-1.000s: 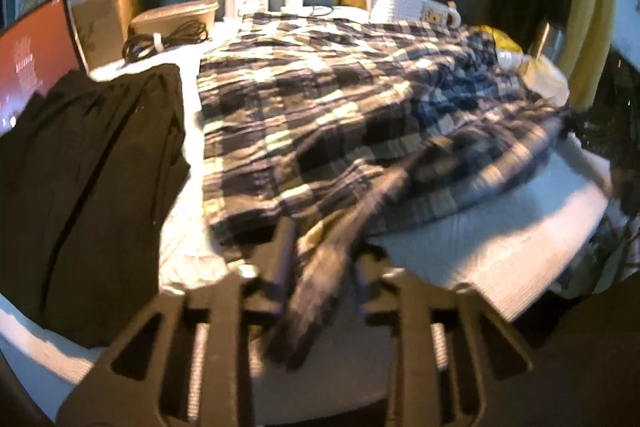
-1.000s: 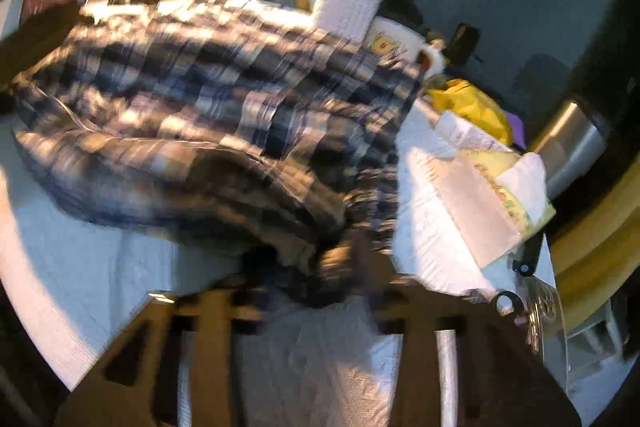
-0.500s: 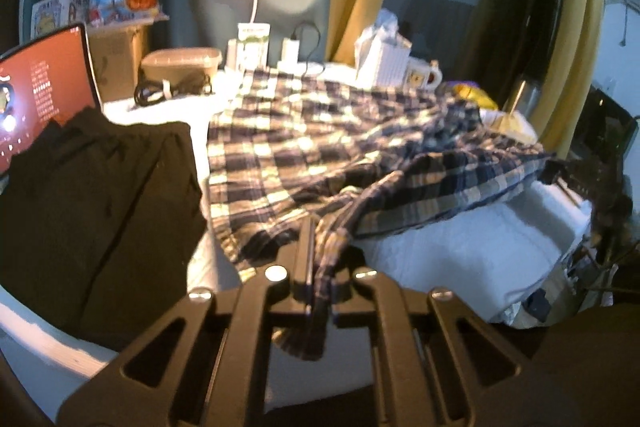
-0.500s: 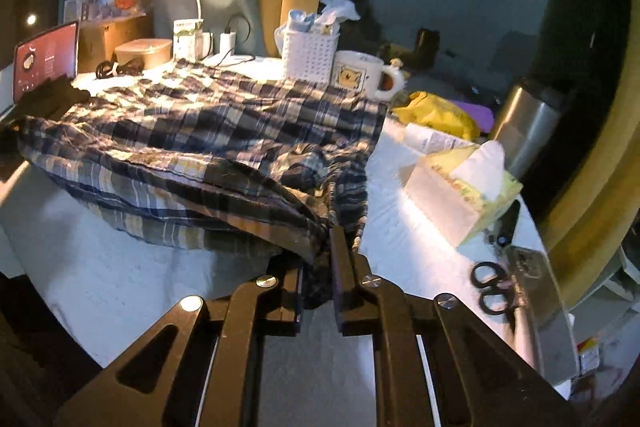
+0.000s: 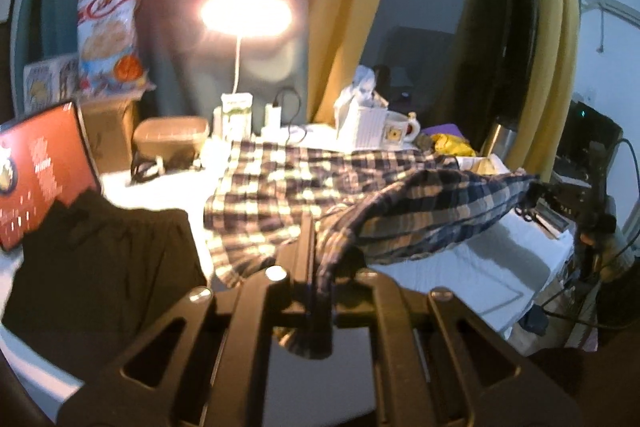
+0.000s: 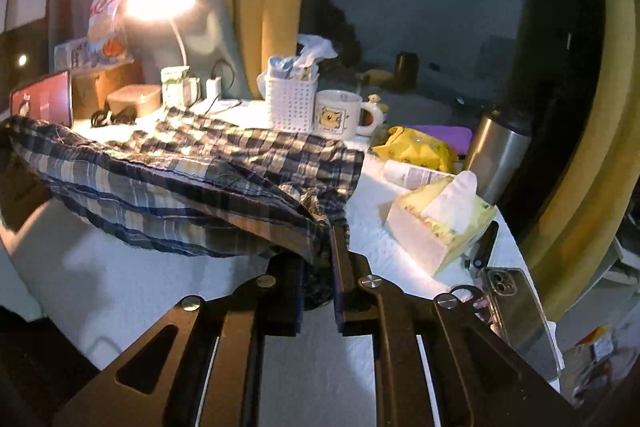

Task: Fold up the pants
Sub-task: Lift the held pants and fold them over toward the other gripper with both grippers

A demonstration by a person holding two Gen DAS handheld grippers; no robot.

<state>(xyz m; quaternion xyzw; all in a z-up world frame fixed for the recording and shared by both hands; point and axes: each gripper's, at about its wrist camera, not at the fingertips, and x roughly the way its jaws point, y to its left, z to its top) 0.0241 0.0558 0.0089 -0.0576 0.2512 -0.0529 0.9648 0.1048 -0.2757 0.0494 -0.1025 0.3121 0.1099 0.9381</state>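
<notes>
The plaid pants lie across the white-covered table, with their near edge lifted off it. My left gripper is shut on one end of that edge, and cloth hangs down between its fingers. My right gripper is shut on the other end of the plaid pants, near the tissue box. The lifted edge stretches in the air between the two grippers. The far part of the pants still rests on the table.
A black garment lies left of the pants by a red-screen laptop. A lamp, white basket, mug, steel flask, tissue box, scissors and phone crowd the back and right.
Both grippers have risen with the near edge of the pants, which went from lying on the table to hanging taut above it. Both grips have held.
</notes>
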